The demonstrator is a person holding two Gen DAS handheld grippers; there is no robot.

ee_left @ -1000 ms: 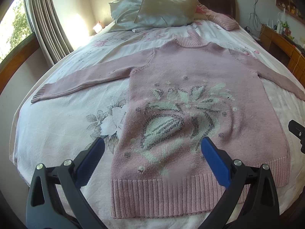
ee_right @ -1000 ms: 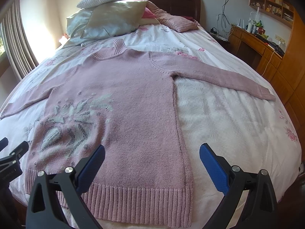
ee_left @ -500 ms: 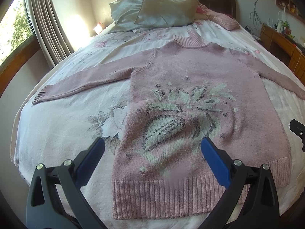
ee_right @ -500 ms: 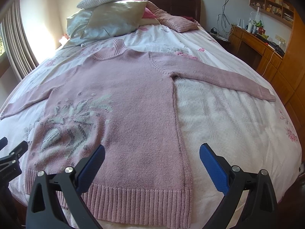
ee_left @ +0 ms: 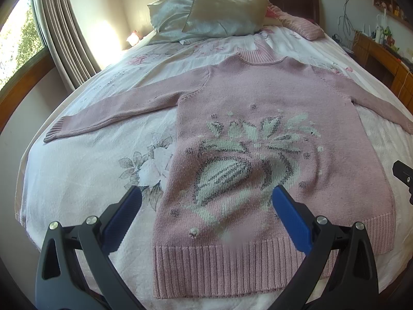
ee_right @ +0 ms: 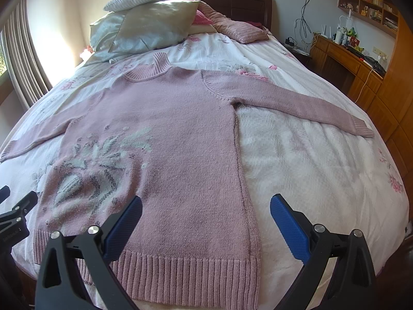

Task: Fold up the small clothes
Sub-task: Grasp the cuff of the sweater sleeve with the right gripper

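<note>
A pink knitted sweater (ee_left: 258, 108) with a pale leaf pattern lies flat and face up on the bed, both sleeves spread out sideways; the right wrist view shows this sweater (ee_right: 185, 134) too. Its ribbed hem (ee_left: 227, 268) is nearest me. My left gripper (ee_left: 206, 196) hovers open above the hem's left part, nothing between its blue pads. My right gripper (ee_right: 206, 201) hovers open above the hem's right side seam, also holding nothing. The right gripper's black tip (ee_left: 402, 173) shows at the left view's right edge.
The sweater rests on a white floral bedspread (ee_left: 85, 170). Pillows (ee_left: 216, 13) and a pink striped cushion (ee_right: 240, 29) are piled at the headboard. Curtains (ee_left: 64, 33) and a window are to the left, a wooden desk (ee_right: 346, 59) with clutter to the right.
Both views have shifted only slightly; the sweater lies as before and both grippers stay open.
</note>
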